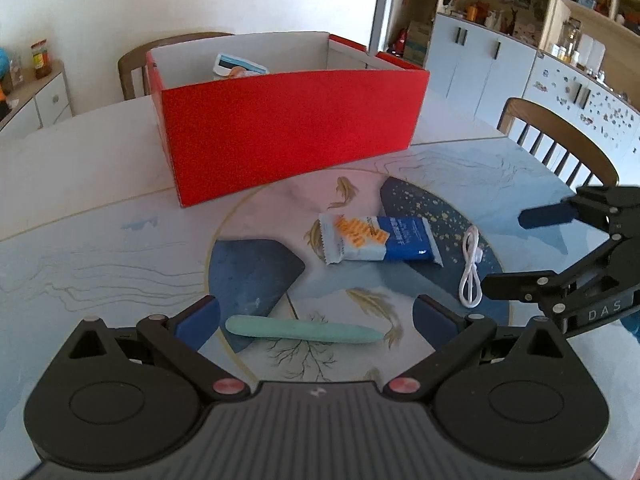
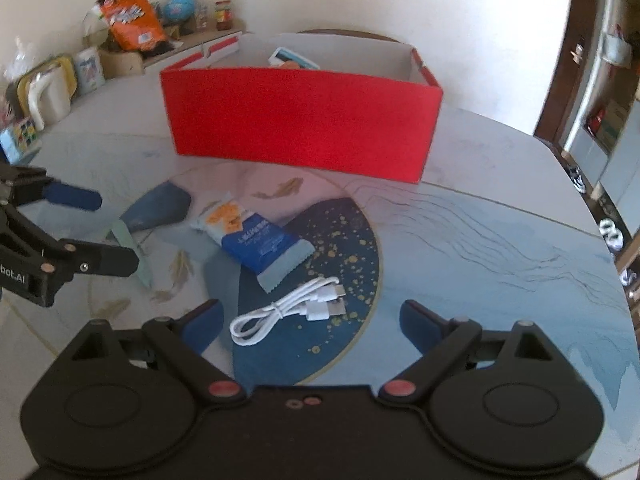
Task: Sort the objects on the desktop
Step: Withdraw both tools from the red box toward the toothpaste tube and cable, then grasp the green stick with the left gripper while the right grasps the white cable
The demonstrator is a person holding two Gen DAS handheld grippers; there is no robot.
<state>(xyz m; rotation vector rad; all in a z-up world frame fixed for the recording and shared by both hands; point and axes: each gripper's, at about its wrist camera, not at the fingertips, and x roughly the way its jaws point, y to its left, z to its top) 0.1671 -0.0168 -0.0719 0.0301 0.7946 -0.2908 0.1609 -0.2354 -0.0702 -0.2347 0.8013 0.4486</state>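
Note:
A red box (image 1: 288,132) stands at the back of the table (image 1: 80,240) with a packet inside (image 1: 240,67); it also shows in the right wrist view (image 2: 304,128). A blue-and-white snack packet (image 1: 380,240) (image 2: 256,236) lies in the middle. A mint-green pen-like stick (image 1: 304,330) (image 2: 132,250) lies between the fingers of my open left gripper (image 1: 316,320). A coiled white cable (image 1: 471,268) (image 2: 288,312) lies between the fingers of my open right gripper (image 2: 310,322). Each gripper shows in the other's view, the right (image 1: 516,252) and the left (image 2: 108,232).
Wooden chairs stand behind the box (image 1: 136,64) and at the table's right (image 1: 560,140). A sideboard with bags and jars (image 2: 132,16) lines the far wall. Cabinets and shelves (image 1: 500,40) stand at the right.

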